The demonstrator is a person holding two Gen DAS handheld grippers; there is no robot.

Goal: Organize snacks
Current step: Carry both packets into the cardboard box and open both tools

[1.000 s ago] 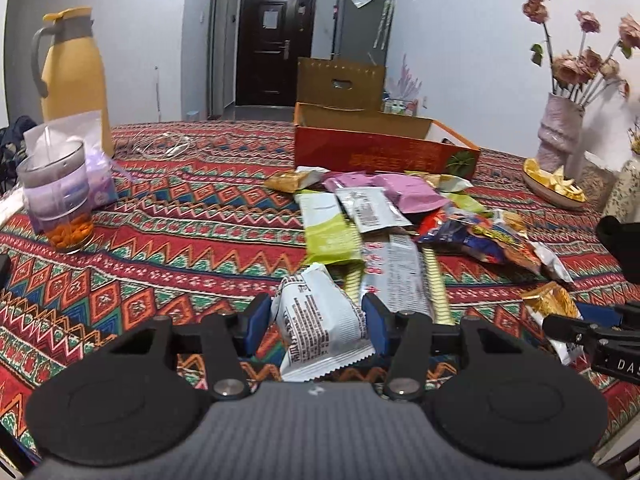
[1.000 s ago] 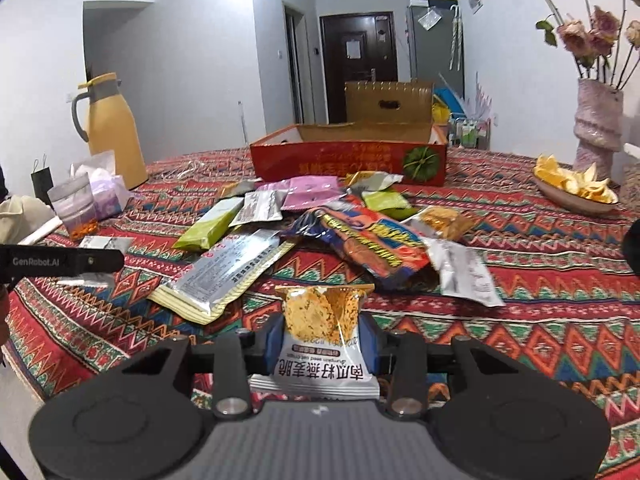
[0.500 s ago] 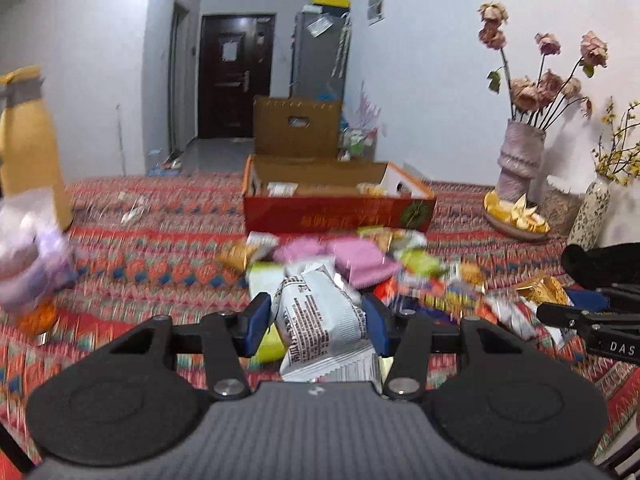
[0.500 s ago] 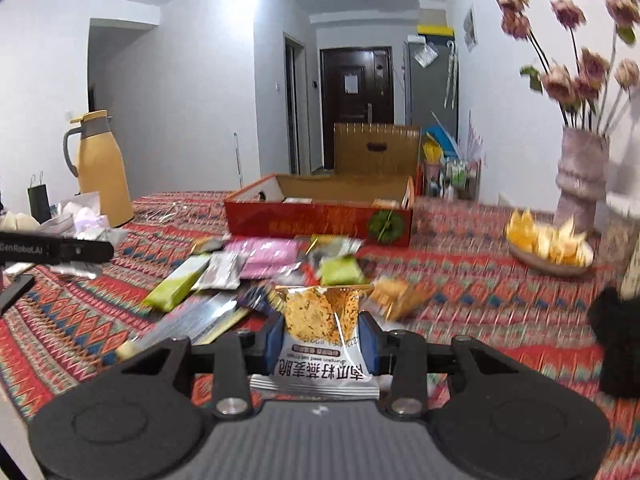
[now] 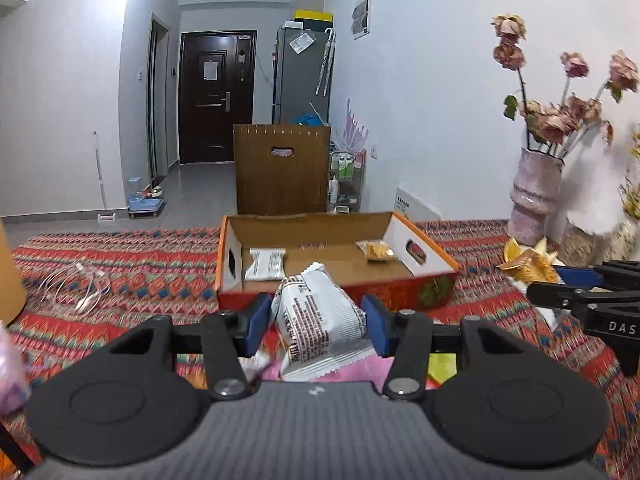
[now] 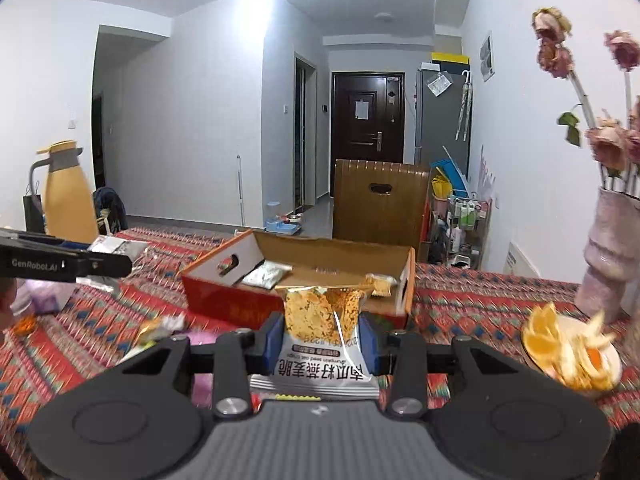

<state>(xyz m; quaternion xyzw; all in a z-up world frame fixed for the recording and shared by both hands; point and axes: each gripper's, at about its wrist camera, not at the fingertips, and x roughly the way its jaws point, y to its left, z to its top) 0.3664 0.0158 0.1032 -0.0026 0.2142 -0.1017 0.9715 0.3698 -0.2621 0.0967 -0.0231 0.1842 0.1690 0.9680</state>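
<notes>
My left gripper (image 5: 316,326) is shut on a white snack packet (image 5: 318,322) with dark print, held above the table just before the near wall of the open red cardboard box (image 5: 416,294). My right gripper (image 6: 320,338) is shut on a yellow-and-white snack packet (image 6: 324,328), also held up in front of the box (image 6: 228,300). Inside the box lie a white packet (image 5: 266,264) at the left and a small yellow packet (image 5: 376,250) at the right. Loose snacks (image 6: 160,326) lie below on the patterned tablecloth, mostly hidden by the grippers.
A pink vase of dried roses (image 5: 536,196) stands at the right, with a bowl of orange slices (image 6: 572,356) near it. A yellow thermos jug (image 6: 66,192) stands far left. A white cable (image 5: 78,284) lies left of the box. A brown chair back (image 5: 282,168) stands behind the table.
Both grippers have lifted their packets off the snack pile and moved forward to the red box, which is now close and seen from above.
</notes>
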